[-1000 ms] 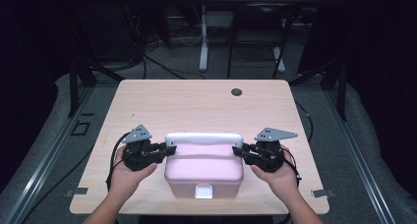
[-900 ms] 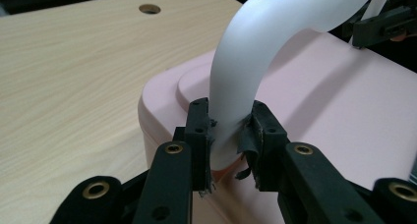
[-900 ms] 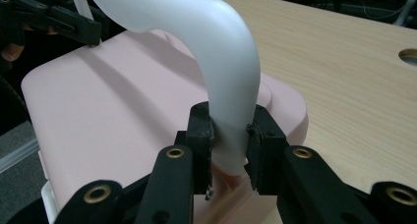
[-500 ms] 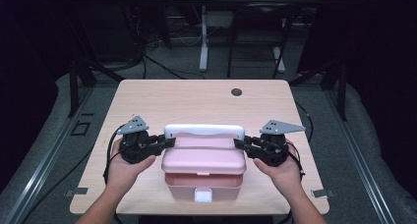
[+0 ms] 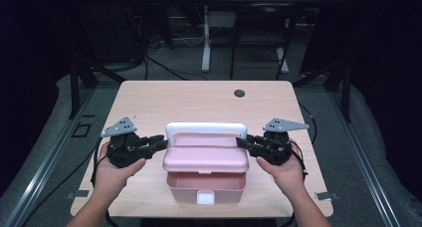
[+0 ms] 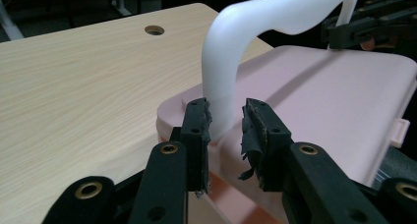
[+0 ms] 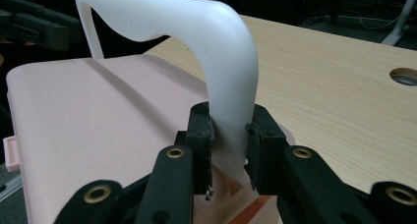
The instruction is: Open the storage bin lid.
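Frankly, I cannot see inside the pink box (image 5: 206, 186): from the high view its raised lid (image 5: 206, 158) covers all but a dark slit above the front wall, and the hinge side is hidden behind the lid. My forearms are cut off at the bottom edge of that view. In the left gripper view, the far end of the white handle (image 6: 275, 17) runs out past the top edge, and the box's front is out of frame.

The box is pale pink plastic with rounded corners and a small white latch (image 5: 205, 198) in the middle of its front wall. Its lid is tilted up at the front, and the white handle stands upright across the lid's back. It sits near the table's (image 5: 199, 100) front edge, about midway between the left and right edges.

My left gripper (image 5: 160, 143) comes in level from the left, the hand (image 5: 113, 172) cupped beneath it. Its jaws stand either side of the handle's left leg, the left pad touching and a gap showing at the right pad, so they are parted and not squeezing. My right gripper (image 5: 242, 142) reaches in level from the right, pinching the handle's right leg (image 7: 231, 135) firmly between both pads.
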The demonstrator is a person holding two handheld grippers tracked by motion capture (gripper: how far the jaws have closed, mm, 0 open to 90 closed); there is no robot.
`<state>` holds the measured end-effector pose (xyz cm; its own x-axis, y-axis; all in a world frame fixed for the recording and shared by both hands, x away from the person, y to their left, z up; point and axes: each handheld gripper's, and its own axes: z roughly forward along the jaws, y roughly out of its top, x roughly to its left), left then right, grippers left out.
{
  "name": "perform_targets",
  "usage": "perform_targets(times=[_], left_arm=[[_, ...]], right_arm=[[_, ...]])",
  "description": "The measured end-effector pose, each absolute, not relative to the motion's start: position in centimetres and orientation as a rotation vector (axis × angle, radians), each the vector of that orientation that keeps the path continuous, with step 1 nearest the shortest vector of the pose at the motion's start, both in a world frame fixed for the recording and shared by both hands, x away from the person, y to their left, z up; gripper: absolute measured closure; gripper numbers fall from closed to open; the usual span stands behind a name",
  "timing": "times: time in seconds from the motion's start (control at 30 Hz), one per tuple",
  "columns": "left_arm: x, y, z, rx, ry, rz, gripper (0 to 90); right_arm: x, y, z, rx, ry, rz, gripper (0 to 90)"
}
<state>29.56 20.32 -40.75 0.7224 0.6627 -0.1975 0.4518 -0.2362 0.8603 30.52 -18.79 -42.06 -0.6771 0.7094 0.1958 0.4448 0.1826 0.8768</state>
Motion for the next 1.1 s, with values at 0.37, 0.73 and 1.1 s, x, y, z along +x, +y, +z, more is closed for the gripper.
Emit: perform_targets(times=[0.37,0.73,1.1], left_arm=[[27.3,21.7,-43.0,1.945,0.862,0.229,86.9],[26.5,19.8,-45.2,2.000,0.821,0.199,89.6],[26.8,17.8,-45.5,2.024,0.784,0.145,89.8]], right_arm=[[30.7,-18.8,-41.9,1.120,2.202,1.497,74.1],[30.6,-18.7,-41.9,1.122,2.201,1.491,74.1],[30.5,-18.7,-42.1,1.120,2.203,1.490,74.1]])
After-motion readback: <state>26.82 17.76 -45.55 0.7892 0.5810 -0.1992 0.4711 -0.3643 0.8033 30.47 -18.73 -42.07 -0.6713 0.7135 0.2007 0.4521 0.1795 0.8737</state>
